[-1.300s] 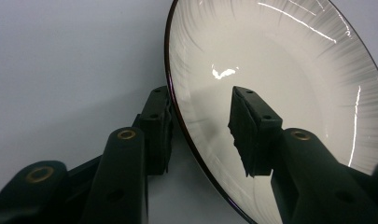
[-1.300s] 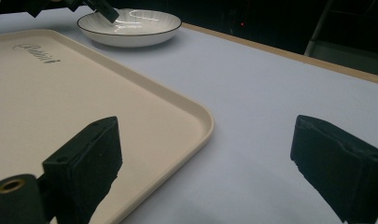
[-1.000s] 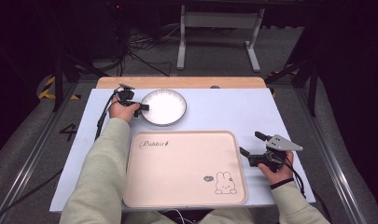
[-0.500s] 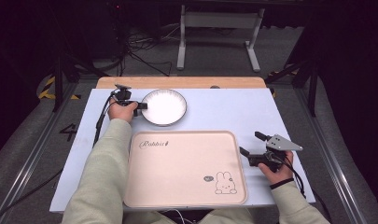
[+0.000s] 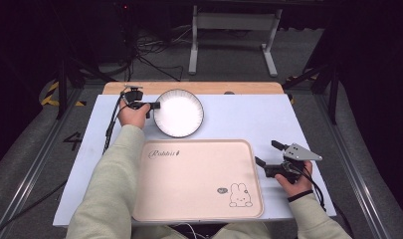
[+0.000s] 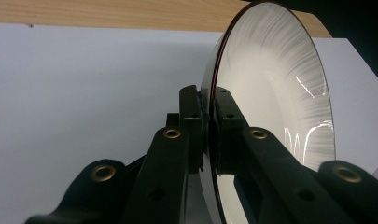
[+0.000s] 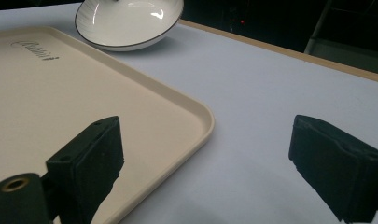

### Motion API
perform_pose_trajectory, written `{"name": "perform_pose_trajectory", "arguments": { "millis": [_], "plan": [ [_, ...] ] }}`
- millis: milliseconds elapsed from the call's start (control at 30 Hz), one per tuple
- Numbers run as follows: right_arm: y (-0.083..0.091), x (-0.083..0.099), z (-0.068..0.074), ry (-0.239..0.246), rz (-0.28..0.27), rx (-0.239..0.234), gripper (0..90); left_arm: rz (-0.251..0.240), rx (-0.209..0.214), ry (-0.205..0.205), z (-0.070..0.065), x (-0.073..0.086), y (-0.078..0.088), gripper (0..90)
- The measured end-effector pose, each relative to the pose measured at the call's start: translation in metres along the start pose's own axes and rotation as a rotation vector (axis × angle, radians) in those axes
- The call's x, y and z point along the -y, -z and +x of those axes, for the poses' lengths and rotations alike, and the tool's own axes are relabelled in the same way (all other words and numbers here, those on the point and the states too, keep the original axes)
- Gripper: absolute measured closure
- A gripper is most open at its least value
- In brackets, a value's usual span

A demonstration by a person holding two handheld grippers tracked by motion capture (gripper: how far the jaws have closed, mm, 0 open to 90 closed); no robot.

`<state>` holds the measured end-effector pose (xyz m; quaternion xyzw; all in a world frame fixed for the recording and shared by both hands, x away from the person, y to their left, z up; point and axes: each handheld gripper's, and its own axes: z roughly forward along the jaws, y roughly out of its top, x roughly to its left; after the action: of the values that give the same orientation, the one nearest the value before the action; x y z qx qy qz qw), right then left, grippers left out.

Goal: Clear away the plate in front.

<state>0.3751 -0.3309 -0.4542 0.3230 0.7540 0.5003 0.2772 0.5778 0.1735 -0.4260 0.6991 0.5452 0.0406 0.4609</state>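
White ribbed ceramic plate (image 5: 179, 113) sits beyond the beige rabbit-print tray (image 5: 199, 179), on the pale table (image 5: 249, 119) from above. Left gripper (image 6: 209, 121) has just been closing, pinching its dark rim. Right gripper (image 7: 205, 168) gapes empty beside the tray's corner.

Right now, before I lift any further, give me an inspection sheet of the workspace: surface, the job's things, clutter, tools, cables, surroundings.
Surface: pale blue-white tabletop with a wooden strip along its far edge.
Job's things: round white ribbed plate with a dark rim, tilted, its left rim clamped; beige rectangular plastic tray with a rabbit print, bare, near the person.
Clutter: nothing seen.
Tools: left tool has just closed on the plate's rim, one pad on each face; right tool open, holding nothing, beside the tray's right corner.
Cables: one black cable trails from each tool; more lie on the floor beyond the table.
Surroundings: dark room, grey metal stand legs behind the table.
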Motion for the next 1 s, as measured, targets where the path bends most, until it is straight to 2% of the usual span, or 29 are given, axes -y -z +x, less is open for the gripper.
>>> {"name": "perform_pose_trajectory", "arguments": {
  "millis": [200, 433, 500, 700, 1000],
  "plan": [
    [-0.001, 0.0, 0.0, 0.0, 0.005, 0.0, 10.1, -0.008, -0.008, -0.044, -0.008, -0.007, 0.01, 83.8],
    [-0.001, -0.001, 0.001, 0.003, 0.013, 0.001, 10.0, -0.019, -0.003, -0.065, -0.019, -0.019, 0.032, 83.8],
    [-0.001, -0.001, 0.001, 0.003, 0.015, 0.001, 9.9, -0.005, 0.008, -0.065, -0.021, -0.021, 0.038, 83.6],
    [-0.002, -0.001, 0.001, 0.004, 0.018, -0.002, 9.9, 0.021, 0.003, -0.086, -0.027, -0.026, 0.055, 83.6],
    [-0.002, -0.001, 0.001, 0.008, 0.025, -0.004, 9.9, 0.071, -0.014, -0.144, -0.035, -0.032, 0.074, 83.4]
  ]
}}
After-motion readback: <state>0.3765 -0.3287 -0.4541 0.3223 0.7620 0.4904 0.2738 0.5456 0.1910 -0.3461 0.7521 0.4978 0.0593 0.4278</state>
